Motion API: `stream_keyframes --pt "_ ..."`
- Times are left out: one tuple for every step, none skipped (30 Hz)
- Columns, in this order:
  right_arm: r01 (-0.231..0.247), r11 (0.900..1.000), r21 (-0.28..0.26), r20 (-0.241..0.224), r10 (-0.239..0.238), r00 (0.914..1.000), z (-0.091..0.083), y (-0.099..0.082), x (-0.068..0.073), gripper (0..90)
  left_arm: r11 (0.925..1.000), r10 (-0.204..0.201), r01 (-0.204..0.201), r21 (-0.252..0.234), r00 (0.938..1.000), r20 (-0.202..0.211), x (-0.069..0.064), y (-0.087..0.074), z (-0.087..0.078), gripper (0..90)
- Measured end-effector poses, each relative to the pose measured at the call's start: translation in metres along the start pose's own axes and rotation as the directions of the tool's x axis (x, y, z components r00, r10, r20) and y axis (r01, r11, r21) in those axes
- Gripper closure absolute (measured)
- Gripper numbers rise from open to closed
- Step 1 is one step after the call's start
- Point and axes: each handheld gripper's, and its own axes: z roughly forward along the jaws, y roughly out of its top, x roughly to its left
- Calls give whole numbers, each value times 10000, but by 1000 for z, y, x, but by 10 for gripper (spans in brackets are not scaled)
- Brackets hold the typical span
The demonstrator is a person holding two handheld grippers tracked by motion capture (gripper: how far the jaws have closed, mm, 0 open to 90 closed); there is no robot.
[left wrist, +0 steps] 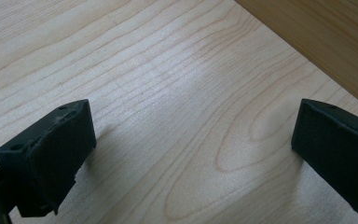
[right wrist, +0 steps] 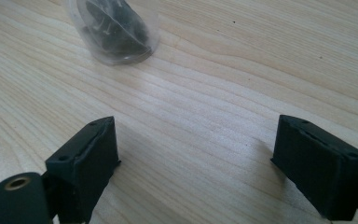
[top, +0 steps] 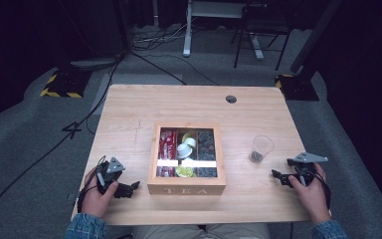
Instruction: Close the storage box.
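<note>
A: Left to right, please. What is the left gripper (top: 129,188) doing?

B: It rests low on the pale wooden table (top: 129,107), just beside the left wall of the square wooden box lettered TEA (top: 186,189). In the left gripper view its 2 black jaws stand wide apart with only bare wood grain between them, so it holds nothing.

A: And the box?

B: It sits mid-table with its top open, 3 columns inside: red sachets (top: 167,143) on the left, white and yellow-green capsules (top: 186,148) in the middle, dark packets (top: 207,142) on the right. A pale strip crosses the compartments.

A: Then the right side?

B: The clear plastic cup (top: 261,148) stands between the box and the right gripper (top: 277,176), with something dark at its bottom. The right gripper view shows that cup (right wrist: 114,30) ahead and apart from the jaws, which are spread as wide as they go and empty.

A: So what is the step, in your judgement?

B: Most likely a reach for the cup. I'd keep the jaws level and spread, bring 1 pad to each side of the wall low down, and close gently, since thin plastic will buckle or tip if squeezed hard
</note>
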Motion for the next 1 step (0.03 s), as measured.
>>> stream_keyframes --pt "-2 10000 -2 4 2 10000 0 0 0 134 10000 -21 21 -6 10000 5 0 0 0 1"
